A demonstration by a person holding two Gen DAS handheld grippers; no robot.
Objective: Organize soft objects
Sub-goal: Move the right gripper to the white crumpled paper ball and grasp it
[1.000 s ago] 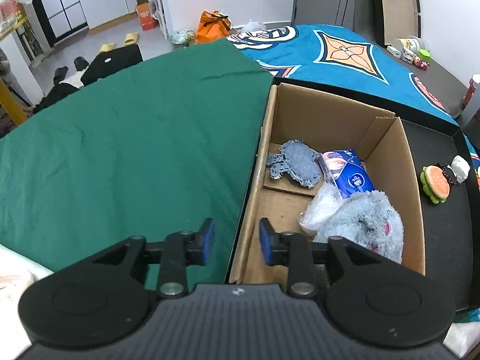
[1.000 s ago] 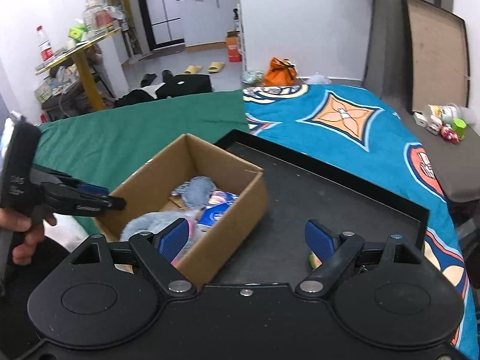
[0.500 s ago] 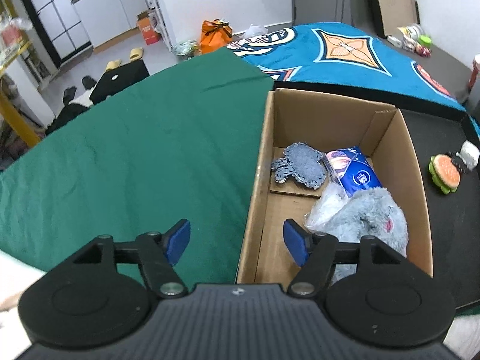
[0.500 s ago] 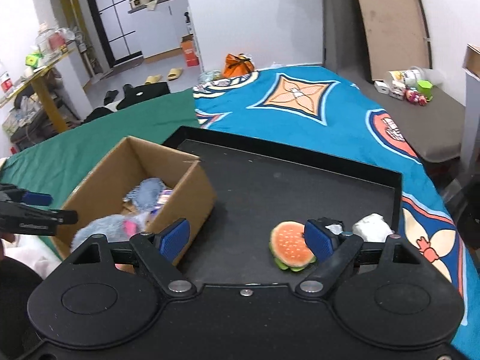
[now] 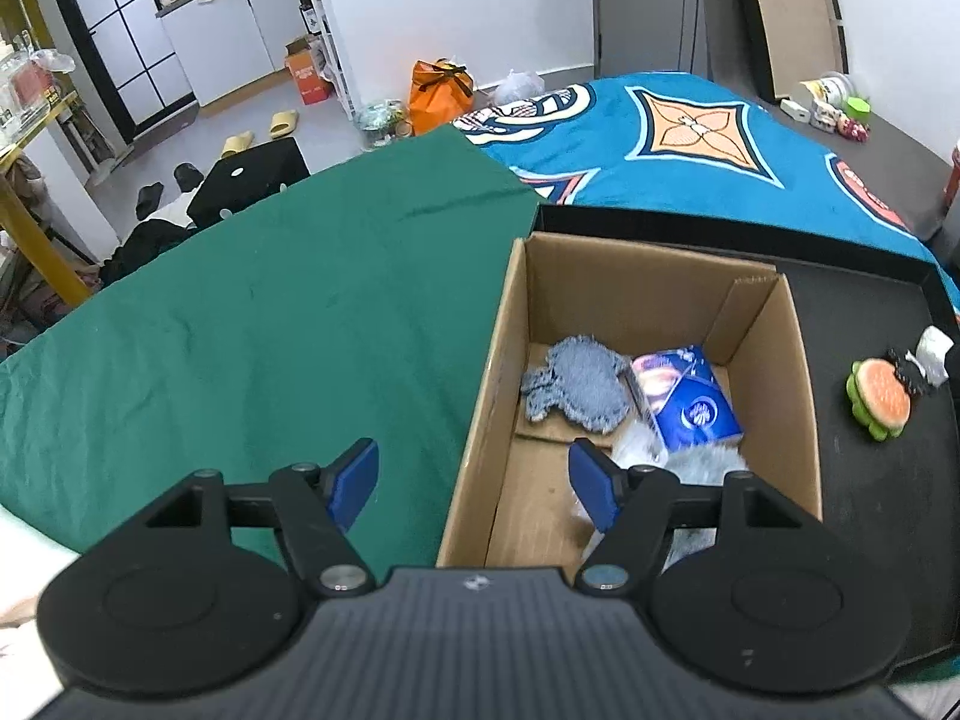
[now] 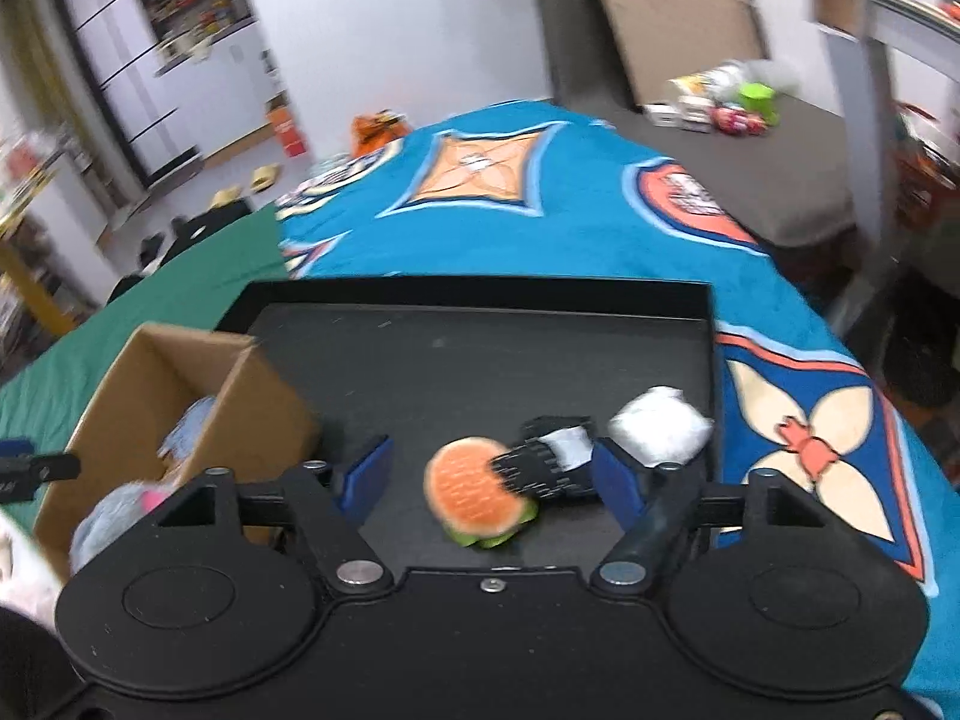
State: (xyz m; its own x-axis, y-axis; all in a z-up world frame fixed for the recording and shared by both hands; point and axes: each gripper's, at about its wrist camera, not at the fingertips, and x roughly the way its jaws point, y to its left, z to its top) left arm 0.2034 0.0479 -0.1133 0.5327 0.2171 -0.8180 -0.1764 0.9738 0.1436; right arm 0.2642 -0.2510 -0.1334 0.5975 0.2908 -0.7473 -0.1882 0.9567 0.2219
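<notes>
Just right of the cardboard box (image 6: 180, 396), on the black tray (image 6: 480, 360), lies the burger plush (image 6: 474, 495), flat between the closing, still untouching right tongs (image 6: 492, 480), far from the open, empty left tongs (image 5: 474, 483).

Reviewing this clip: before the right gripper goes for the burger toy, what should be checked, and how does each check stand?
1. Burger toy lies between the closing right gripper fingers: ok.
2. Fingers pressing the toy: not ok, gaps remain.
3. Black-and-white item leaning on the toy, clear of the grip: not ok.
4. Cardboard box has free floor space: ok.
5. Left gripper empty, straddling the box wall: ok.
6. Toy's softness: cannot tell.
</notes>
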